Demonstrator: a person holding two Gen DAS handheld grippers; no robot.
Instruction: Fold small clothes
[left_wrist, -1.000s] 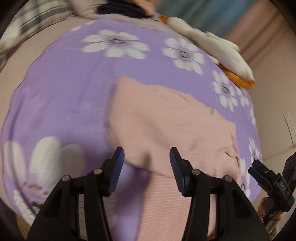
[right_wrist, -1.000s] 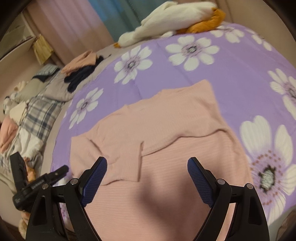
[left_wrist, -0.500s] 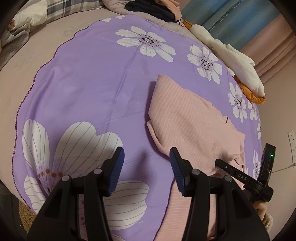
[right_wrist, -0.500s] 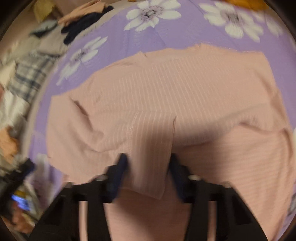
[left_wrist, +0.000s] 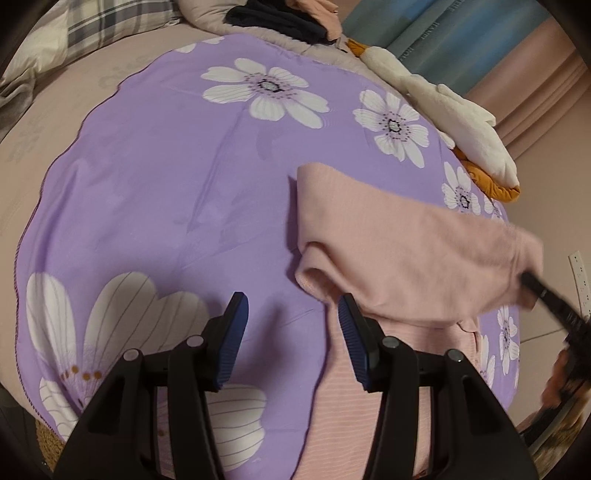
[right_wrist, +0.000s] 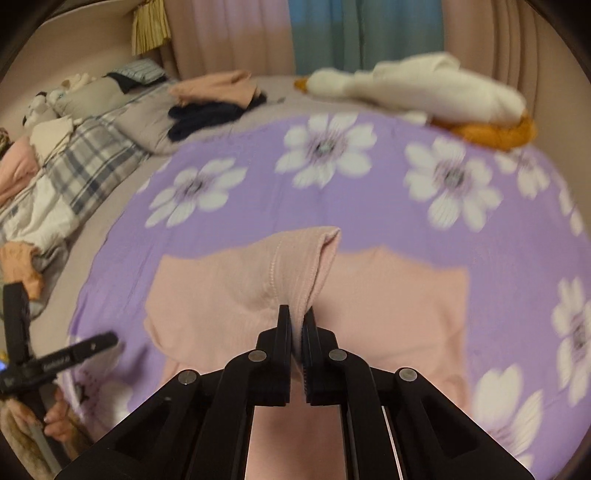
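A pink ribbed top (left_wrist: 399, 251) lies on a purple flowered sheet (left_wrist: 166, 184). My right gripper (right_wrist: 298, 314) is shut on a fold of the pink top (right_wrist: 295, 266) and lifts it off the rest of the garment. In the left wrist view the right gripper (left_wrist: 554, 299) shows blurred at the right edge, with the lifted cloth draped from it. My left gripper (left_wrist: 291, 314) is open and empty, low over the sheet just left of the top's near edge.
A white and orange plush goose (right_wrist: 424, 92) lies at the far side of the bed. A pile of dark and peach clothes (right_wrist: 218, 99) and plaid bedding (right_wrist: 74, 166) sit at the far left. A wall socket (left_wrist: 580, 273) is at the right.
My right gripper has closed on a fold of the pink top and raised it. My left gripper stays open, holding nearly the same spot.
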